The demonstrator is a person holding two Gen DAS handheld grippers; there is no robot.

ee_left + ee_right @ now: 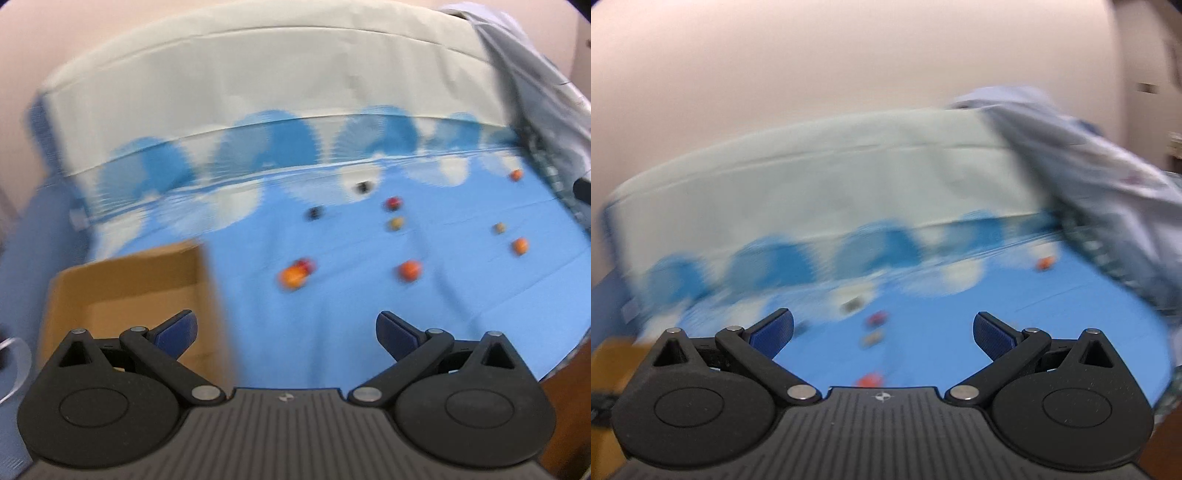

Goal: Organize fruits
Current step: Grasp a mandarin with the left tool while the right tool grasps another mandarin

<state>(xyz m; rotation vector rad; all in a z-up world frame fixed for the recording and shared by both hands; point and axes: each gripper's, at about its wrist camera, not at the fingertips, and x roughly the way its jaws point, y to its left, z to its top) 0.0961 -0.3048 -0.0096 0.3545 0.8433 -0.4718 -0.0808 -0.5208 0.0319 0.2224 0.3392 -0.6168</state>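
Note:
Both views are motion-blurred. In the left wrist view several small fruits lie scattered on a blue cloth (332, 332): an orange one (293, 276) with a red one (306, 264) touching it, another orange one (410, 270), a red one (393, 203), a tan one (396, 223), dark ones (315, 213) farther back. A brown cardboard box (133, 291) stands at the left. My left gripper (286, 334) is open and empty, well short of the fruits. My right gripper (884, 332) is open and empty above the cloth; blurred fruits (876, 318) lie ahead, an orange one (870, 380) nearest.
A pale cloth-covered backing (258, 92) with blue blobs rises behind the surface. A crumpled grey-blue fabric (535, 92) hangs at the right edge, also in the right wrist view (1089, 177). More fruits (520, 245) lie far right. The cloth's front edge drops off at the lower right.

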